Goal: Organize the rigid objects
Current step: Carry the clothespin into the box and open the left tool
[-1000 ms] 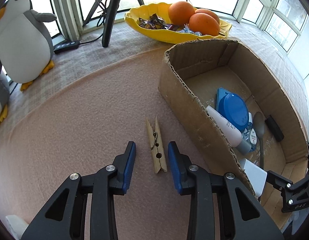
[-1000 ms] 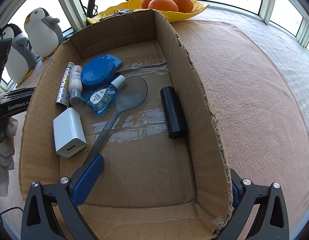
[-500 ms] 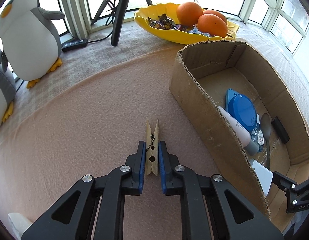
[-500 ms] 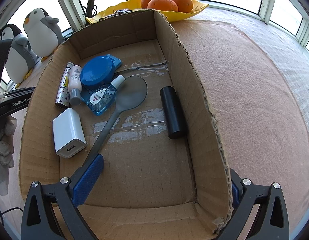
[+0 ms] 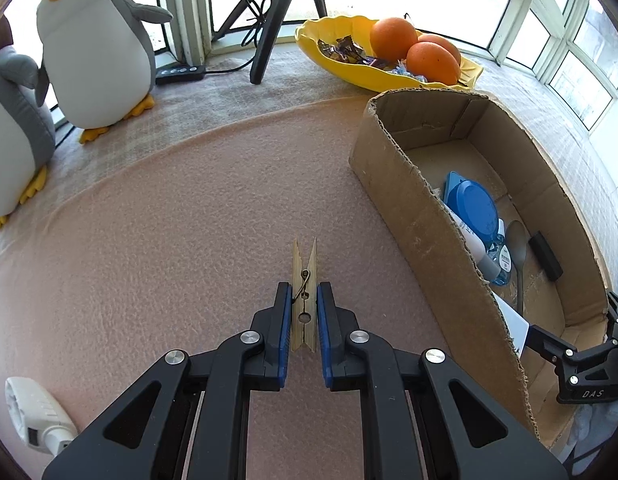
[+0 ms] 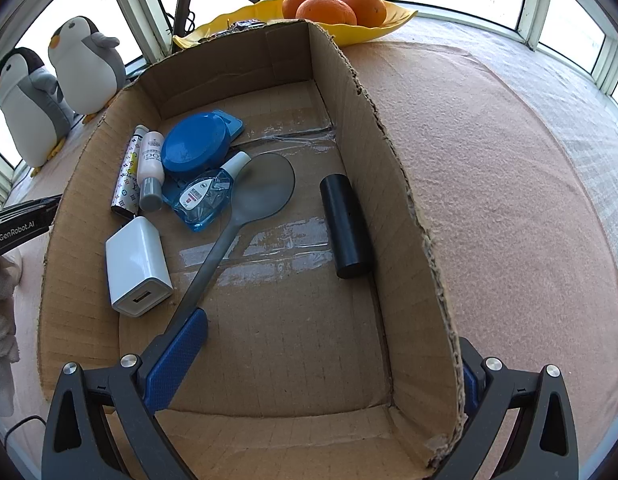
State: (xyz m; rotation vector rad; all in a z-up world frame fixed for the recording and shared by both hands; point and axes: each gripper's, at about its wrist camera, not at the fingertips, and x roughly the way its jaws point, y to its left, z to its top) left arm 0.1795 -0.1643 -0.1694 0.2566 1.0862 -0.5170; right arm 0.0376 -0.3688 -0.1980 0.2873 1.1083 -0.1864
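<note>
While the left hand-held gripper (image 5: 304, 312) pinches the peg (image 5: 304, 294) just left of the box (image 5: 425, 224), over the pink worktop (image 5: 169, 220), the right hand-held gripper (image 6: 321, 364) gapes wide astride the box's right wall.

Both wrist cameras look steeply down, close — left beside, right above — the shared cardboard box (image 5: 429, 216).
</note>
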